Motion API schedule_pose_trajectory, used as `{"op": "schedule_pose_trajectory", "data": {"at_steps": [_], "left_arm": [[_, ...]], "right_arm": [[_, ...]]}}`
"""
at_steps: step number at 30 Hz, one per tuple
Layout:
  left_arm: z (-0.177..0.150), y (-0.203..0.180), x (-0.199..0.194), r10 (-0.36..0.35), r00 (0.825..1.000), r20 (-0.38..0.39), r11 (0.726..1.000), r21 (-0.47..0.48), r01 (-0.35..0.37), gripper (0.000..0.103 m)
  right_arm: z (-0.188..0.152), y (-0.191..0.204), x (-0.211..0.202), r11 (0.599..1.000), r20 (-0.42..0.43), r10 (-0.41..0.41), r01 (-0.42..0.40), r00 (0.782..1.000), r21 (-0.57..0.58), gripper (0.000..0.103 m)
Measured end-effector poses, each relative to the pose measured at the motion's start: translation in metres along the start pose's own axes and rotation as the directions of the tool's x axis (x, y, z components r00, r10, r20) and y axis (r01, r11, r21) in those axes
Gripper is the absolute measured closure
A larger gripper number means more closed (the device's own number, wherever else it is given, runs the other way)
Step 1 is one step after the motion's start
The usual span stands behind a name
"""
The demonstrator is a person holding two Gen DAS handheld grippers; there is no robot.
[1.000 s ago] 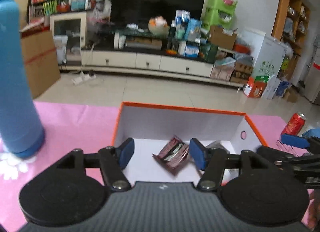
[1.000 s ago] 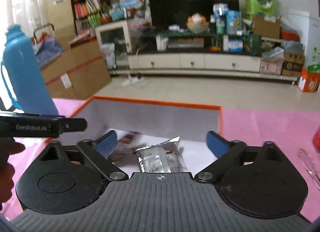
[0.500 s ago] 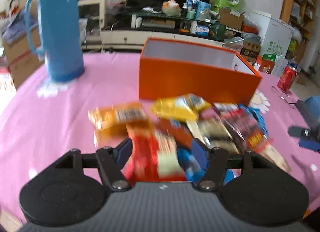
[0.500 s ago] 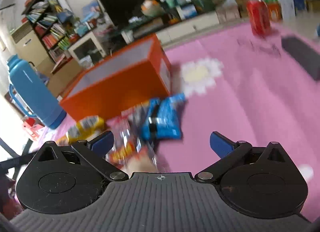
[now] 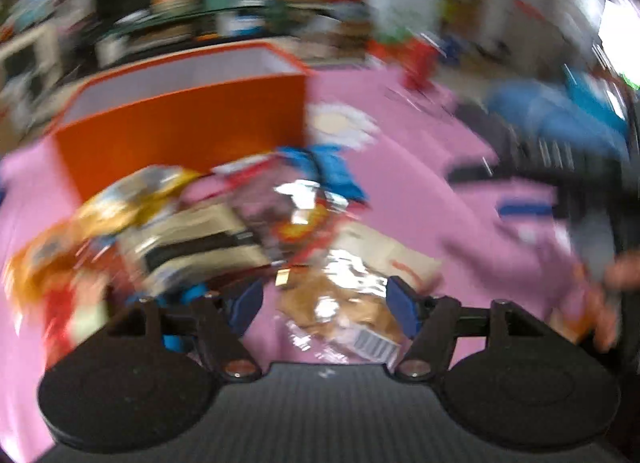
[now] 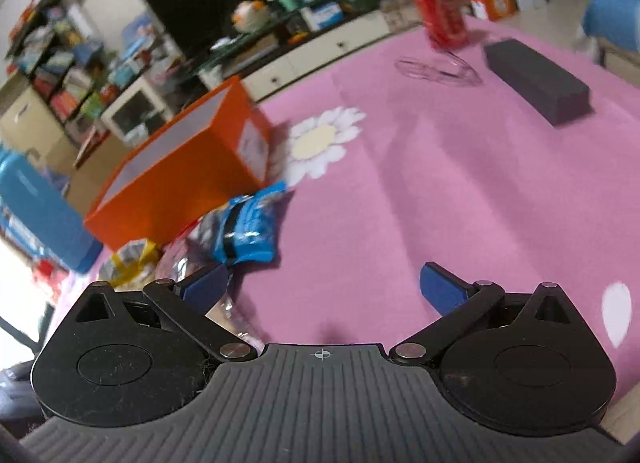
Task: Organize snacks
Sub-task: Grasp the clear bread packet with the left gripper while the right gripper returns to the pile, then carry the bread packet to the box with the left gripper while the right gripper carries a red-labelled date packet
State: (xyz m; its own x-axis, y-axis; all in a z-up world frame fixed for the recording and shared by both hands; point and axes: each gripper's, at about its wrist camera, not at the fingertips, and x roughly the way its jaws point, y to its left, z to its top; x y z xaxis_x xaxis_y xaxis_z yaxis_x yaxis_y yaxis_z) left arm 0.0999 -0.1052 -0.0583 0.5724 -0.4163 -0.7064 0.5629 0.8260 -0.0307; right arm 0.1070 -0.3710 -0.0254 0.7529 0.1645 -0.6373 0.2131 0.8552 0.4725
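Now both grippers are hovering over the snack pile (image 5: 224, 223) on the pink worktop (image 6: 440, 183), where a second ago they were looking into the orange box (image 5: 188, 135). The left gripper (image 5: 326, 299) is opening its jaws over a brown foil packet (image 5: 340, 303), lying between them but seemingly not yet pinched (the view is badly blurred). The right gripper (image 6: 324, 287) is holding its jaws wide and empty beside the blue packet (image 6: 250, 229). Likely another pickup is beginning; most snacks are still lying outside the box.

Glossy foil snack packets (image 5: 332, 295), matt pink tablecloth (image 6: 440, 191)
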Motion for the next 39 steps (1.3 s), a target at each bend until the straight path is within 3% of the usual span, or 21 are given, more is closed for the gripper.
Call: {"op": "schedule_pose_trajectory", "data": {"at_steps": [4, 9, 10, 11, 12, 15, 19, 20, 22, 23, 24, 26, 31, 35, 39], "left_arm": [[0.004, -0.002, 0.018, -0.037, 0.998, -0.045, 0.985, 0.168, 0.044, 0.031], [0.017, 0.004, 0.026, -0.149, 0.987, -0.055, 0.969, 0.193, 0.157, 0.021], [0.019, 0.003, 0.025, -0.184, 0.982, -0.050, 0.962, 0.193, 0.191, 0.017], [0.020, 0.001, 0.024, -0.209, 0.976, -0.051, 0.957, 0.193, 0.215, 0.004], [0.019, 0.003, 0.025, -0.230, 0.972, -0.057, 0.953, 0.190, 0.237, 0.005], [0.012, 0.000, 0.029, -0.243, 0.966, -0.092, 0.949, 0.185, 0.256, 0.005], [0.006, -0.012, 0.037, -0.207, 0.973, -0.100, 0.953, 0.205, 0.224, 0.005], [0.006, -0.013, 0.039, -0.204, 0.974, -0.097, 0.955, 0.198, 0.220, 0.005], [0.006, -0.012, 0.047, -0.193, 0.976, -0.101, 0.961, 0.181, 0.209, 0.015], [0.006, -0.012, 0.049, -0.171, 0.979, -0.109, 0.966, 0.176, 0.189, 0.028], [0.006, -0.011, 0.049, -0.162, 0.980, -0.112, 0.970, 0.167, 0.179, 0.034], [0.006, -0.005, 0.043, -0.170, 0.980, -0.105, 0.975, 0.128, 0.183, 0.039], [-0.021, 0.013, 0.011, -0.127, 0.986, -0.106, 0.989, 0.061, 0.134, 0.041], [-0.046, 0.029, -0.017, -0.110, 0.989, -0.103, 0.994, -0.009, 0.109, 0.041], [-0.055, 0.036, -0.026, -0.102, 0.990, -0.094, 0.994, -0.047, 0.098, 0.040]], "right_arm": [[0.000, -0.008, 0.002, 0.998, -0.010, 0.036, -0.035, 0.999, 0.046, 0.012], [0.001, -0.003, 0.007, 0.997, -0.019, 0.060, -0.059, 0.998, 0.045, 0.012], [0.002, -0.003, 0.008, 0.996, -0.021, 0.068, -0.066, 0.998, 0.051, 0.012], [0.002, -0.002, 0.009, 0.996, -0.022, 0.070, -0.069, 0.997, 0.054, 0.012], [0.002, -0.002, 0.010, 0.996, -0.024, 0.068, -0.067, 0.997, 0.053, 0.012], [0.002, -0.002, 0.012, 0.997, -0.030, 0.059, -0.058, 0.998, 0.053, 0.012], [0.001, -0.003, 0.014, 0.997, -0.033, 0.052, -0.050, 0.998, 0.062, 0.012], [0.001, -0.002, 0.015, 0.997, -0.034, 0.052, -0.050, 0.998, 0.060, 0.012], [0.001, 0.001, 0.017, 0.998, -0.041, 0.046, -0.044, 0.998, 0.046, 0.012], [0.000, 0.002, 0.018, 0.998, -0.045, 0.041, -0.040, 0.998, 0.038, 0.012], [0.000, 0.003, 0.020, 0.999, -0.049, 0.037, -0.035, 0.998, 0.034, 0.012], [0.000, 0.002, 0.022, 0.999, -0.051, 0.035, -0.033, 0.998, 0.041, 0.012], [-0.001, 0.003, 0.027, 0.999, -0.062, 0.026, -0.023, 0.998, 0.045, 0.011], [-0.004, 0.018, 0.036, 0.999, -0.087, 0.043, -0.044, 0.995, -0.017, 0.011], [-0.003, 0.074, 0.043, 0.967, -0.080, 0.099, -0.115, 0.992, -0.228, 0.012]]}}
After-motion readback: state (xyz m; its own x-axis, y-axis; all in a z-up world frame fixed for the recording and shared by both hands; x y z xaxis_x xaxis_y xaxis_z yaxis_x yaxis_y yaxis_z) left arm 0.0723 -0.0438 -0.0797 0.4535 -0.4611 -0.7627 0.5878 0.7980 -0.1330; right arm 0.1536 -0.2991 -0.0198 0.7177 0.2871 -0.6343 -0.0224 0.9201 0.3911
